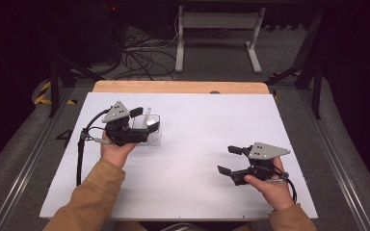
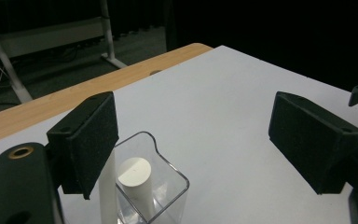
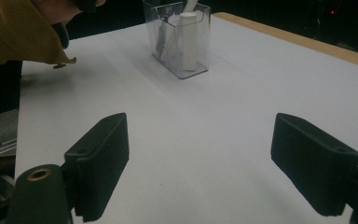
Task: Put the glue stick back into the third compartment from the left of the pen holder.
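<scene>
Clear plastic holder [image 1: 150, 129] sits on the white worktop [image 1: 197, 120], left of centre & toward the far side, w/ a white cylinder [image 2: 137, 179] standing upright inside plus a thinner white stick leaning out the top. Left gripper [image 1: 142, 120] is right at the holder, jaws spread wide & gripping nothing; in the left gripper view one pad is just by the holder's near wall, the other well off to the side over bare worktop. Right gripper [image 1: 229, 160] hovers low near the right front, well apart from the holder, jaws also wide open & empty. Judging by this, the step is closing in on the holder or its contents. To do it well: centre the jaws so both pads meet the target together, keep the approach square, close slowly, since a light clear box will prob. slide or tip if one pad hits first. Right gripper could steady the far wall if needed. Room: lots of open worktop to the right & front of the holder; wooden back edge [image 1: 180, 87] is near behind it, left edge not far, so avoid pushing that way.
</scene>
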A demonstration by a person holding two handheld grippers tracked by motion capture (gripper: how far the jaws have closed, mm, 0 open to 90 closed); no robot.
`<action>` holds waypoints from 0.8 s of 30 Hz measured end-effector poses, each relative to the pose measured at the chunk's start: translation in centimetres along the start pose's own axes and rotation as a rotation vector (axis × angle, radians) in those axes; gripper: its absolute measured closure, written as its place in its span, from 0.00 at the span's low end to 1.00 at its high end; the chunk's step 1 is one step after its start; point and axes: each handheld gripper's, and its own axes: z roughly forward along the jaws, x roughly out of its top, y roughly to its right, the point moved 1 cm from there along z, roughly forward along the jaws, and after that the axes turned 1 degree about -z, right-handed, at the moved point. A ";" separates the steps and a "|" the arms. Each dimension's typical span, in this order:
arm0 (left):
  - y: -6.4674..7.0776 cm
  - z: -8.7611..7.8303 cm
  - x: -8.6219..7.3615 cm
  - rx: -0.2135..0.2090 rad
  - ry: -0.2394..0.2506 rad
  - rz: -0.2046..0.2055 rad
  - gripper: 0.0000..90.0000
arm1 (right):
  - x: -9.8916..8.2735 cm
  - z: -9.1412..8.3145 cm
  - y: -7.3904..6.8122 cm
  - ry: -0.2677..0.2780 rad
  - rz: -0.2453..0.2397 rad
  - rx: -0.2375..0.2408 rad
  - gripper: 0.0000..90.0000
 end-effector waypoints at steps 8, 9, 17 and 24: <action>0.6 -1.0 0.5 -0.012 0.004 0.026 0.18 | 0.0 -0.4 0.0 0.009 0.001 -0.013 0.21; 0.7 -1.1 0.6 -0.011 0.006 0.030 0.17 | 0.0 -0.4 0.0 0.007 0.002 -0.013 0.20; 1.3 -2.7 1.0 -0.047 -0.006 0.060 0.14 | 0.0 -0.5 0.1 0.017 0.008 -0.027 0.16; 1.5 -4.5 0.8 -0.087 -0.022 0.070 0.12 | 0.0 -0.6 0.1 0.020 0.011 -0.039 0.13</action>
